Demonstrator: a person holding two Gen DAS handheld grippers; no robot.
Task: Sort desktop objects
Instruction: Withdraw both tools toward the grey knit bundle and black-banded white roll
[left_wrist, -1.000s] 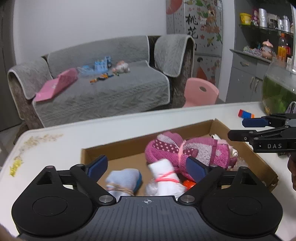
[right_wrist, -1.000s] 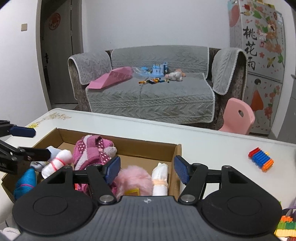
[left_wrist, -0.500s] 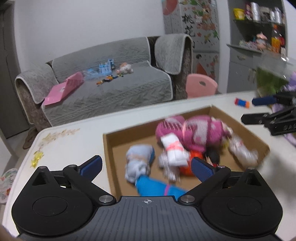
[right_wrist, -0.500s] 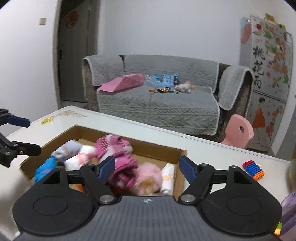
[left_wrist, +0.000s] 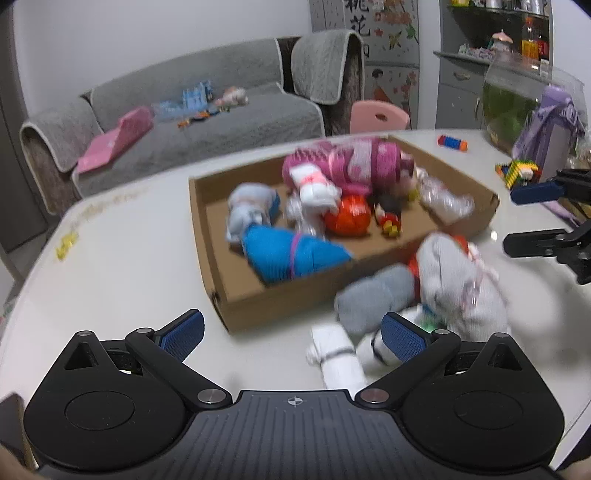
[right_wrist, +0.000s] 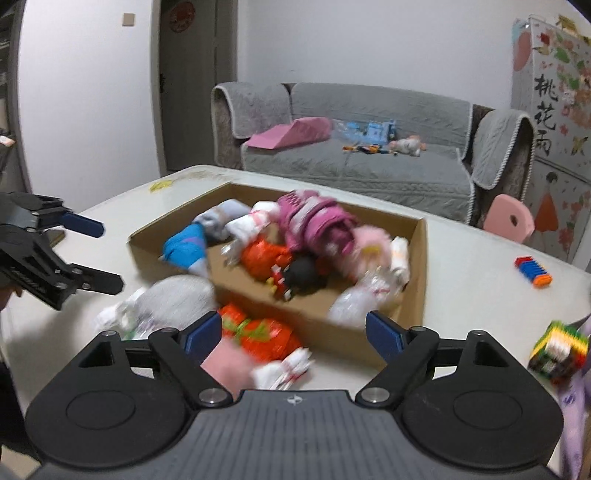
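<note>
Between both tongs – cardboard box (left_wrist: 258, 302) w/ rolled socks (left_wrist: 295, 251).

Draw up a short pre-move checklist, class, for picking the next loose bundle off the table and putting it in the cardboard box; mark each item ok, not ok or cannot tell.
1. Left gripper empty, jaws wide apart: ok.
2. Right gripper empty: ok; its jaws are opening, with nothing pressed between the pads.
3. Loose items within view on the table: ok; white sock roll, grey bundle and orange bundle lie outside the box.
4. Cardboard box has free floor space: ok, bare cardboard shows near its left wall.
5. Picture sharp enough to aim: not ok, both views are blurred.
6. Which bundle lies on top in the pile: cannot tell.
</note>
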